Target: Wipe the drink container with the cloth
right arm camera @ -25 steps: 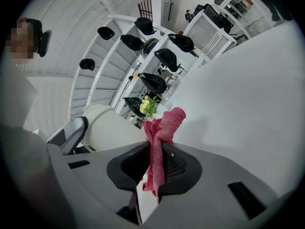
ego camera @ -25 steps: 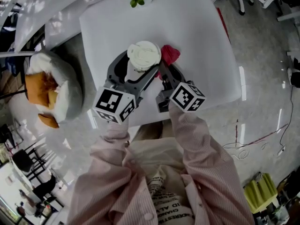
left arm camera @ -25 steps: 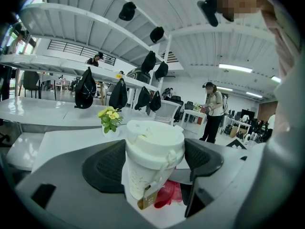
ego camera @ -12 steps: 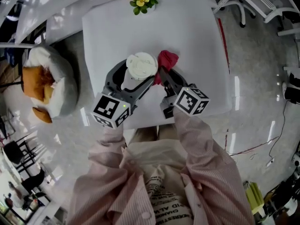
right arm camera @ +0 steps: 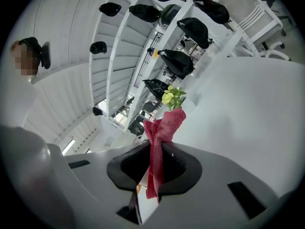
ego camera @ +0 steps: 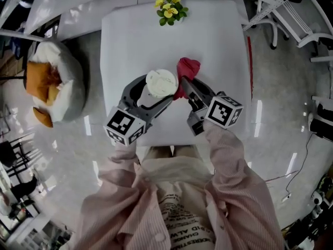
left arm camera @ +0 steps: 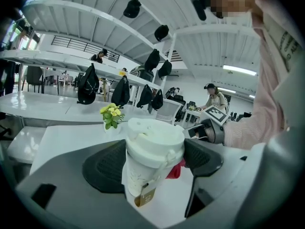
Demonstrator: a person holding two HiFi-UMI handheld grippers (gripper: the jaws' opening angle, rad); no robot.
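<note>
The head view is showing both grippers meeting over the near half of a white bench (ego camera: 218,40). The left gripper (ego camera: 156,92) is clasping a white lidded paper cup (ego camera: 161,82) between its two curved jaws. The right gripper (ego camera: 183,83) is pinching a red cloth (ego camera: 188,68) just beside the cup's right side.

Only the left gripper view is revealing the cup's body. The cup is leaning a little, a thin strap is hanging from the lid, and a brown label is sitting low on the wall, its print too small to read. A scrap of the cloth is peeking out from behind the cup, touching it or nearly so.

The right gripper view is showing its jaws closed on the cloth's middle, with a bunch standing up beyond them and a tail hanging toward the camera. Print on the person's apron (ego camera: 179,212) is appearing upside down and only in fragments.

A small pot of yellow flowers (ego camera: 170,9) is standing at the bench's far edge, well apart from the cup. A white beanbag (ego camera: 57,87) with orange cushions is lying on the floor to the left, and white chair frames (ego camera: 281,14) are standing to the right. Black backpacks (left arm camera: 88,85) are sitting on long tables in the background of the left gripper view.
</note>
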